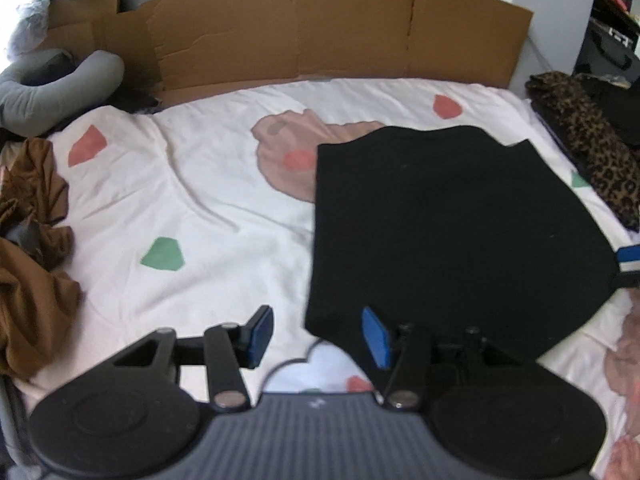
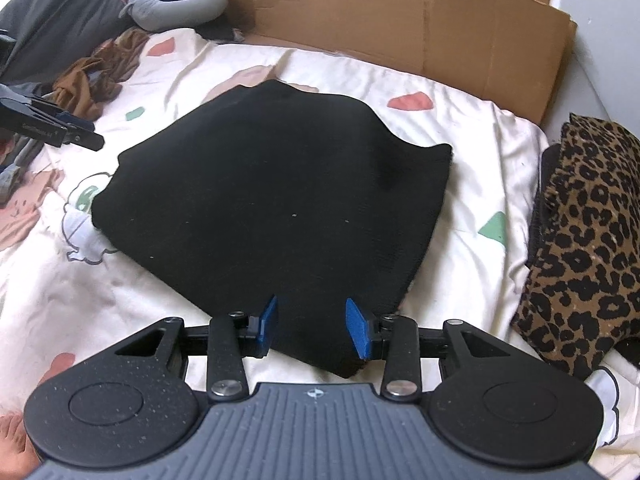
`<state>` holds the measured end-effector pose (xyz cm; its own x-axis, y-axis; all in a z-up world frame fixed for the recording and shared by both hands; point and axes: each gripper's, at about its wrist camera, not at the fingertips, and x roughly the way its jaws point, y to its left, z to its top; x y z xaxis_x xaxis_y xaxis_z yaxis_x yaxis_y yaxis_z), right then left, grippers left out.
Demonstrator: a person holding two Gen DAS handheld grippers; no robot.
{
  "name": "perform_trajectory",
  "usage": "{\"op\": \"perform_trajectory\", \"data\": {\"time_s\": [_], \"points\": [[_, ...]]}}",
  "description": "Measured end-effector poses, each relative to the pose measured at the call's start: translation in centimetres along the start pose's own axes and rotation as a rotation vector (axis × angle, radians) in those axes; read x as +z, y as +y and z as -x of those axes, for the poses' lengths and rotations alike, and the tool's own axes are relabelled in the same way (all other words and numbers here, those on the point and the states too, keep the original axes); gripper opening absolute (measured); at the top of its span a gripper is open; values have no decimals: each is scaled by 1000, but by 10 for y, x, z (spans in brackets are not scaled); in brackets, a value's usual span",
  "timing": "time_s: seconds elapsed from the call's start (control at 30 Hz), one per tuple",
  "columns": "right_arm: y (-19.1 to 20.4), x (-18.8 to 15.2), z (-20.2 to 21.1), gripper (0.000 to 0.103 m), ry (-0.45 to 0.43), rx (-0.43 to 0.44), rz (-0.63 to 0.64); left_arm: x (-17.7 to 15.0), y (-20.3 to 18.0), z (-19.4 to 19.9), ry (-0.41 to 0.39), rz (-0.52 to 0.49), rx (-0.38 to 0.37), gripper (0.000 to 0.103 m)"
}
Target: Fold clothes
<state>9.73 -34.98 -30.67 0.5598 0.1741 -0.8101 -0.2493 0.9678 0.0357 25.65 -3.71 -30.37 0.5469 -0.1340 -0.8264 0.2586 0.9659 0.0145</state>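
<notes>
A black garment [image 1: 440,232] lies folded flat into a broad, roughly square shape on the patterned white bed sheet [image 1: 200,200]. My left gripper [image 1: 318,336] hovers open over the garment's near left corner; its right pad [image 1: 374,338] overlaps the black edge in view and its left pad is over bare sheet. In the right wrist view the same garment [image 2: 280,200] fills the middle. My right gripper [image 2: 314,328] stands open above its near edge, blue pads apart, the fabric lying flat below them. The left gripper [image 2: 86,140] also shows at the left edge.
A crumpled brown garment [image 1: 32,240] is piled at the bed's left side. A leopard-print garment [image 2: 580,248] lies on the right. A cardboard sheet [image 1: 320,28] stands along the far edge, with a grey neck pillow [image 1: 60,88] at the far left.
</notes>
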Motion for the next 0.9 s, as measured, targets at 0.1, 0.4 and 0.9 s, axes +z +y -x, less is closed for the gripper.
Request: {"op": "perform_trajectory", "data": {"time_s": [0.1,0.4,0.9], "points": [[1,-1,-5,43,-2,2,-20,-3,-20,0,-10,14,-48,53],[-1,-21,-26,41,26,-28,-56,-20,-77,-29,12,-41,-127,46],[-35,-43,-3,39,27,8,-337,-54,-42,0,-19,54,-58,48]]}}
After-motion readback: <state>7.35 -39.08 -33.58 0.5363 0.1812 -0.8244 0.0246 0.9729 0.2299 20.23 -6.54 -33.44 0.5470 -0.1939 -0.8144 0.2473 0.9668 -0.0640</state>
